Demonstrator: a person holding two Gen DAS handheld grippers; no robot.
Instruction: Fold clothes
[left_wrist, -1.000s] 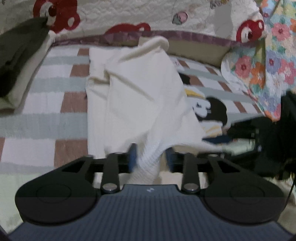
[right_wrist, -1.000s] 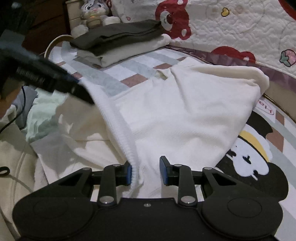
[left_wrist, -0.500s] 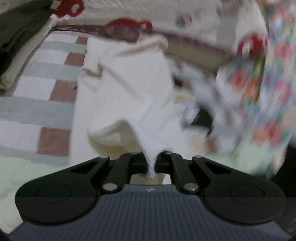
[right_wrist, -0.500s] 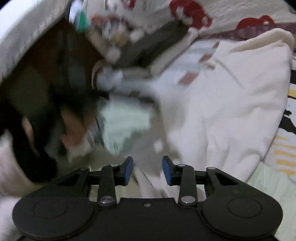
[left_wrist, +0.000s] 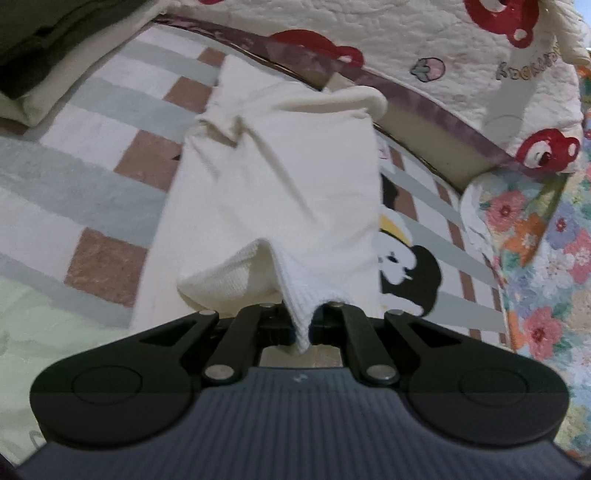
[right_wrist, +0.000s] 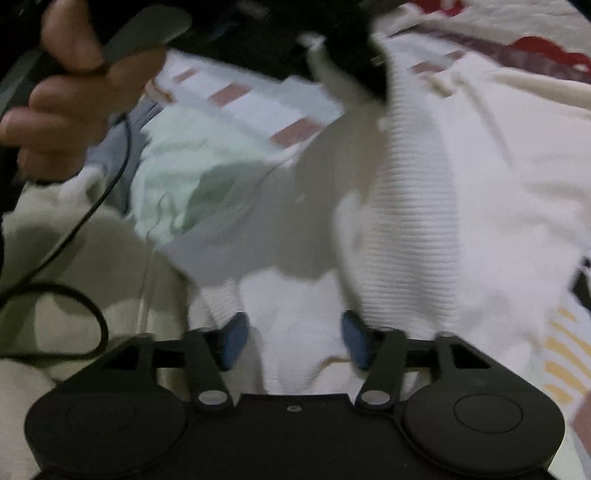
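A cream knit garment (left_wrist: 280, 184) lies spread on the striped bed cover, partly lifted. My left gripper (left_wrist: 301, 325) is shut on its ribbed hem, which hangs pinched between the jaws. In the right wrist view the same garment (right_wrist: 461, 192) fills the right half, blurred. My right gripper (right_wrist: 293, 339) stands open just above white ribbed fabric, its blue pads (right_wrist: 234, 341) wide apart with nothing clamped. The other gripper (right_wrist: 347, 51) appears at the top, holding up a fold of the garment.
A folded dark and cream stack (left_wrist: 48, 48) sits at the far left. A bear-print quilt (left_wrist: 424, 48) lines the back, a floral blanket (left_wrist: 535, 236) the right. A hand (right_wrist: 70, 96) and a black cable (right_wrist: 74, 229) show left. Pale green cloth (right_wrist: 173, 173) lies nearby.
My left gripper closed on the ribbed hem and lifted it. My right gripper let the hem go, opened wider and swung left and down over the cloth.
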